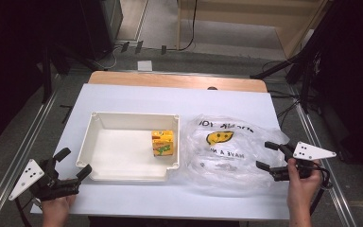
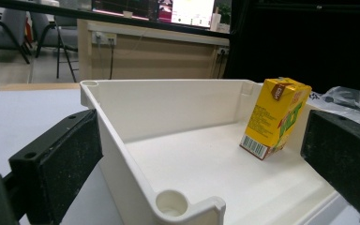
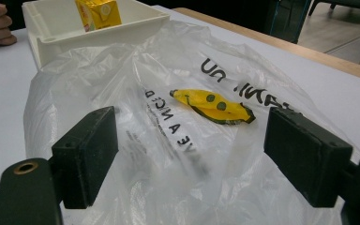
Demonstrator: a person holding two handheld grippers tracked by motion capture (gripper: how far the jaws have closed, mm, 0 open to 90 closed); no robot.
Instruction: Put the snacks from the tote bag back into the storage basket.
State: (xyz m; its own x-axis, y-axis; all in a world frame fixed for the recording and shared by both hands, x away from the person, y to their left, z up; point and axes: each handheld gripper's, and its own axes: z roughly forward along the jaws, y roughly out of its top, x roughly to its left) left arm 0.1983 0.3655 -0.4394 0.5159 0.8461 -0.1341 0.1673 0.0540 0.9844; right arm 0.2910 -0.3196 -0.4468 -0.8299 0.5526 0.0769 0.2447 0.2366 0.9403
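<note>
Two grippers rest at the near edge of a white table [image 1: 123,97], one in each hand of a person. Left gripper [image 1: 73,165] sits at the near left, its jaws apart, pointing at the near left corner of a white tray [image 1: 87,137]; in the left gripper view that corner [image 2: 187,206] lies between the jaws, with one jaw outside the tray wall and the other over the tray's near side, neither clearly touching it. Inside the tray stands a yellow carton [image 1: 162,143], upright, toward the right wall and well apart from the left gripper; in the left gripper view it [image 2: 274,117] appears slightly tilted against the far right side. Right gripper [image 1: 263,155] is at the near right, jaws apart, pointing left at the right edge of a clear plastic bag [image 1: 227,161]. The bag lies flat and crumpled just right of the tray, touching its right wall, printed with black letters and a yellow smiley [image 1: 219,137]. In the right gripper view the bag [image 3: 168,154] spreads between and beyond the open jaws, the smiley [image 3: 213,105] lying farther off; whether the jaws touch the plastic cannot be told.
</note>
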